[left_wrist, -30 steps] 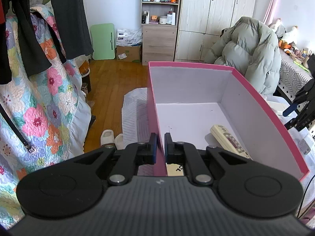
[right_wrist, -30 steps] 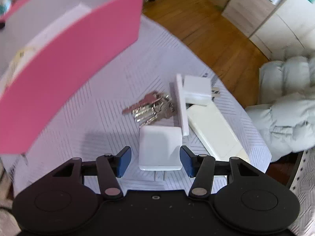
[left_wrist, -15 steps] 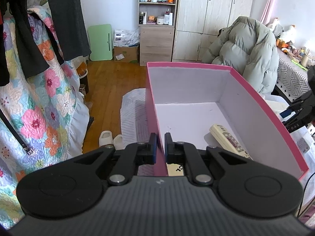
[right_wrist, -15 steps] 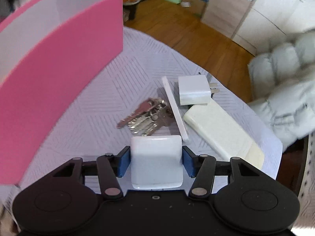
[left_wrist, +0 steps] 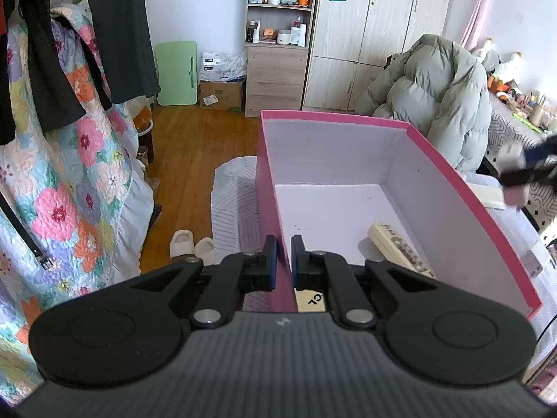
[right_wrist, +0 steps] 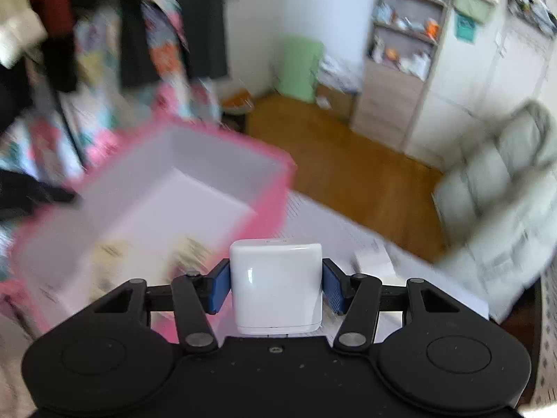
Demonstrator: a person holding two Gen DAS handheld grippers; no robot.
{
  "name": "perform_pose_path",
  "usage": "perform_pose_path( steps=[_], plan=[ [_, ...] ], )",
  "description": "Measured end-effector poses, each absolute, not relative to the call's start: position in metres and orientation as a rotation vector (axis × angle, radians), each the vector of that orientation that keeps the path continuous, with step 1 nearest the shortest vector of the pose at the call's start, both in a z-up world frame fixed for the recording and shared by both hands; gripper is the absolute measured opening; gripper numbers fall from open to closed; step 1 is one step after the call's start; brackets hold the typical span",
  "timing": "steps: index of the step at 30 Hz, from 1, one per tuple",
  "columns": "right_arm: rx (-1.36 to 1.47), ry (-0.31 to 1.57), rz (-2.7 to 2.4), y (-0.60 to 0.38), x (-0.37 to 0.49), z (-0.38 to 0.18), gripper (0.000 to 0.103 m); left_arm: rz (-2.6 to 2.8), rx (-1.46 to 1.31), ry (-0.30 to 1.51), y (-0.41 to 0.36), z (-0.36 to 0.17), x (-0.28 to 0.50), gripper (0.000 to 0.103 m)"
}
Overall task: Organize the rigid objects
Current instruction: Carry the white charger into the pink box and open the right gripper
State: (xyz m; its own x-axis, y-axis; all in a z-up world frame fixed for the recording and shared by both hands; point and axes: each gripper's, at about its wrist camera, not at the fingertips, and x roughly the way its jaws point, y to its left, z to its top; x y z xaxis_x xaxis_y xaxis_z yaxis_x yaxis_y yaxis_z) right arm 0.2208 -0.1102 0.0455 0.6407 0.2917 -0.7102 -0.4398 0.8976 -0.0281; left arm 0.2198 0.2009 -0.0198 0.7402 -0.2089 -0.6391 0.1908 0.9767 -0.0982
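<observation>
On the left, my left gripper [left_wrist: 284, 257] has its jaws clamped on the near wall of the pink box [left_wrist: 470, 188], steadying it; a remote control [left_wrist: 400, 250] lies inside. To the right, my right gripper [right_wrist: 276, 287] pinches the white charger block [right_wrist: 276, 287] above the desk, just short of the box. I'd clear the rim before releasing low.

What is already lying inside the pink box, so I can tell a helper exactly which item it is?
Find the pink box, whose left wall the left tongs pinch. On its white floor, near the right wall, lies a long cream remote control. It's the box's only slim, buttoned item.
</observation>
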Motion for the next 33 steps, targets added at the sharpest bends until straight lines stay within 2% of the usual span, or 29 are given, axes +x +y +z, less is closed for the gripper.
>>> perform_pose_path(
  steps=[4, 8, 19, 26, 33],
  plan=[
    [-0.207, 0.75, 0.556, -0.072, 0.222, 0.077, 0.06, -0.218, -0.033, 0.705, 0.203, -0.02, 0.22, 0.007],
    [-0.18, 0.819, 0.668, -0.027, 0.244, 0.076, 0.06, -0.22, -0.043, 0.703, 0.206, -0.02, 0.22, 0.007],
    [-0.021, 1.075, 0.61, 0.027, 0.307, -0.003, 0.06, -0.232, -0.06, 0.684, 0.21, -0.024, 0.219, 0.008],
    [0.092, 1.153, 0.561, 0.027, 0.326, -0.036, 0.06, -0.251, -0.069, 0.677, 0.212, -0.026, 0.219, 0.008],
    [0.055, 1.191, 0.476, 0.019, 0.333, -0.052, 0.06, -0.255, -0.072, 0.675, 0.213, -0.026, 0.221, 0.009]
  ],
)
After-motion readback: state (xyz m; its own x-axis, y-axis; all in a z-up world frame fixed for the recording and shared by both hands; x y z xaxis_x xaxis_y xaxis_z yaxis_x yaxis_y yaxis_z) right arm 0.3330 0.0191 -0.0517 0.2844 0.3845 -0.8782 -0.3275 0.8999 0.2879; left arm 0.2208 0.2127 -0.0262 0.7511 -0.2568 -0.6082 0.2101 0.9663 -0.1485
